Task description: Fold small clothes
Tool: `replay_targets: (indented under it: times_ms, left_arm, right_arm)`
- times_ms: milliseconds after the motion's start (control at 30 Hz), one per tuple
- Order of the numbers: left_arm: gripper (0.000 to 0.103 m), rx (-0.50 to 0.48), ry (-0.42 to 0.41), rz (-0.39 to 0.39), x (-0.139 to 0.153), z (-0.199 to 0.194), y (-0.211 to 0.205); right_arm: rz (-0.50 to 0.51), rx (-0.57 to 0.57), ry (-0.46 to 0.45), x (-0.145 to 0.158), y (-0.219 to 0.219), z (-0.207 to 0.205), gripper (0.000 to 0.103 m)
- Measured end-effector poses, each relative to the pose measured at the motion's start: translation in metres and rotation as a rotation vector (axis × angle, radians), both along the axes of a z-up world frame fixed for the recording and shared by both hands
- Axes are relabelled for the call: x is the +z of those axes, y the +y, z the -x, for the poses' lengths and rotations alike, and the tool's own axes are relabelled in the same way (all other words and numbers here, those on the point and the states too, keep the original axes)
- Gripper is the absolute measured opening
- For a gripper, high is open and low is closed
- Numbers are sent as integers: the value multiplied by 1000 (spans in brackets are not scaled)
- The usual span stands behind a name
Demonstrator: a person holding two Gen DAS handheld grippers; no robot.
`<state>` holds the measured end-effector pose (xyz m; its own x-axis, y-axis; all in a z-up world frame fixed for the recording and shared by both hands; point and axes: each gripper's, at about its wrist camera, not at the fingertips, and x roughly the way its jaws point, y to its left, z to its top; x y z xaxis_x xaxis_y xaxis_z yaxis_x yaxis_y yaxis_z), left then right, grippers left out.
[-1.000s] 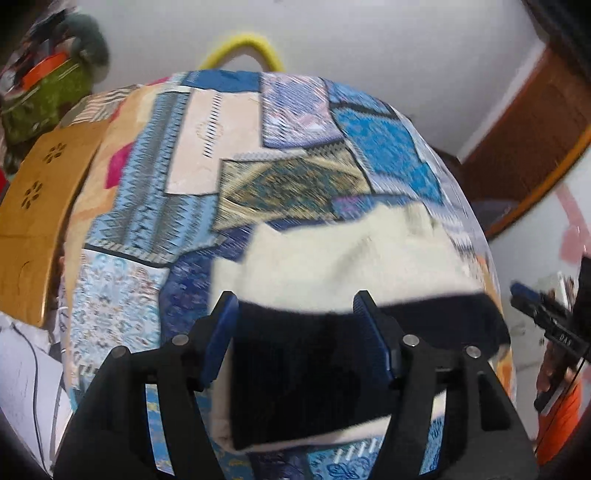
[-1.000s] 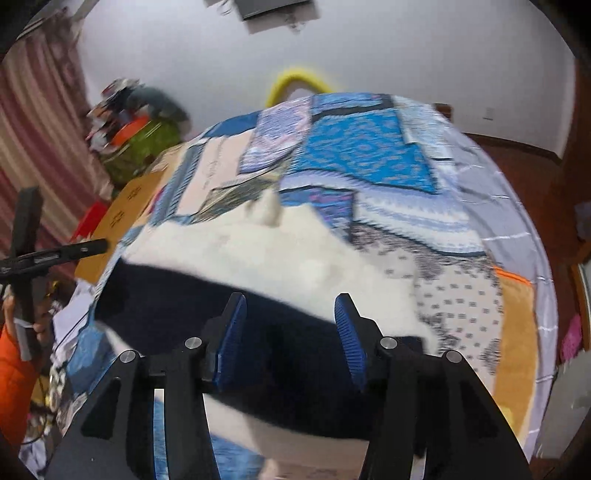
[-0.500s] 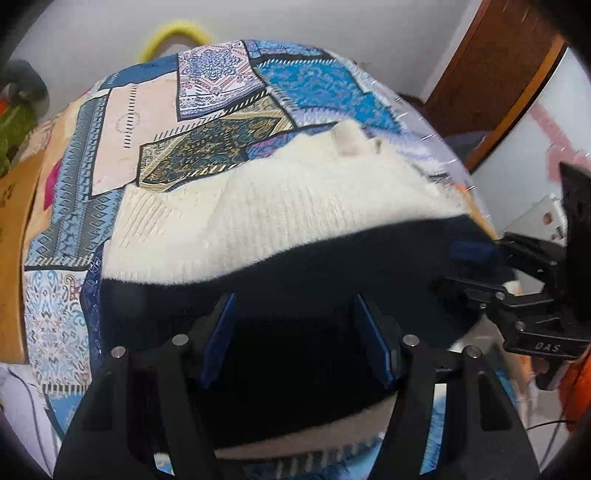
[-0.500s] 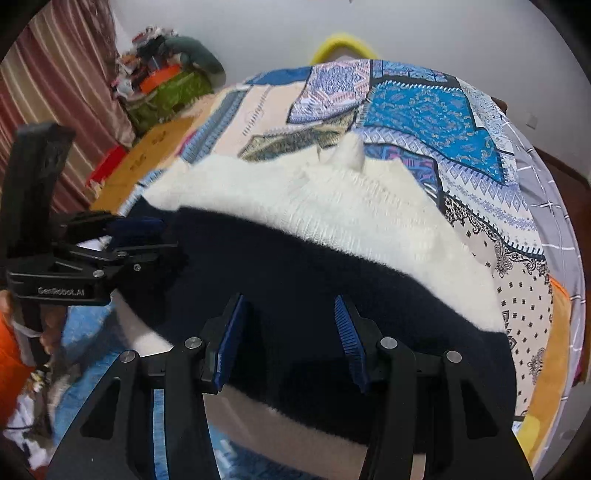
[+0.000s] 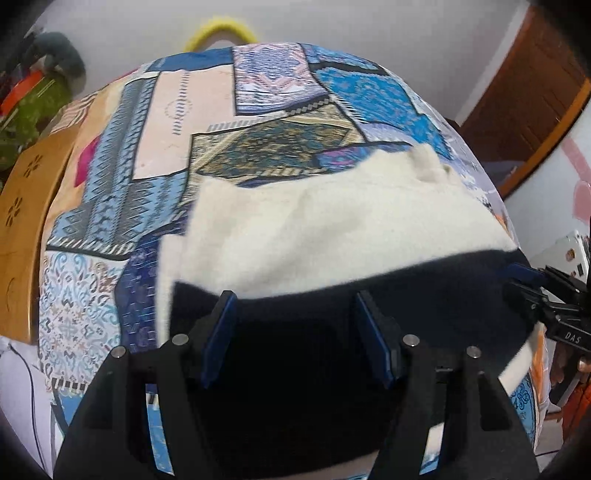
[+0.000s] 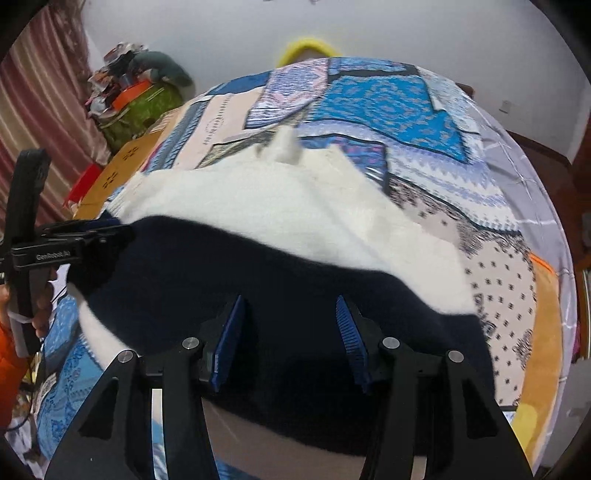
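1 cream-and-black fuzzy knit garment (image 5: 332,221), spread on a patchwork-print bedcover in blues, cream & tan (image 5: 147,184). Cream part lies farther from both cams, black band nearer, running across under both tools. Small cream tab sticks up at far edge (image 6: 286,146).

2 black two-finger grippers w/ blue ribbed pads:
- Left gripper (image 5: 295,325): fingers spread apart over the black band; dark knit fills the gap betw. them. Pads not seen pressing the cloth, so reads as spread wide, nothing pinched. In right cam it shows at the frame's left edge (image 6: 92,236), tips at the black band's end; contact there can't be told.
- Right gripper (image 6: 288,325): fingers also apart, black knit betw. them, no squeeze visible; reads as unclasped. In left cam its tips sit at the band's other end (image 5: 532,291).

Misc. surroundings:
- Tan wooden panel w/ flower cut-outs (image 5: 22,206), beside bed.
- Yellow curved hoop (image 5: 221,31) behind bed's far end, against white wall.
- Green bag w/ clutter on top (image 6: 144,103), near striped curtain (image 6: 37,110).
- Brown wooden door (image 5: 524,96).
- Orange sleeve (image 6: 11,354) and hand on the left tool's grip.
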<state>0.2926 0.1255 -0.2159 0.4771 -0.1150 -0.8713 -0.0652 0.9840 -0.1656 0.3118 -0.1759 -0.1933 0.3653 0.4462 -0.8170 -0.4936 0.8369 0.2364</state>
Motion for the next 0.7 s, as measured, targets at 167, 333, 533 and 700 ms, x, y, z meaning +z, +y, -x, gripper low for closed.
replay_targets:
  times_ms: [167, 333, 533, 700]
  left_arm:
    - [64, 25, 0, -41, -2, 5, 14]
    - [65, 68, 6, -37, -2, 15, 30]
    - [65, 175, 45, 86, -8, 39, 66]
    - [65, 250, 35, 139, -4, 59, 87]
  right_arm:
    - [1, -94, 23, -8, -33, -6, 49]
    - [-1, -202, 53, -14, -70, -7, 62]
    - [-4, -252, 59, -6, -98, -2, 62]
    - [-29, -247, 16, 12, -96, 0, 62]
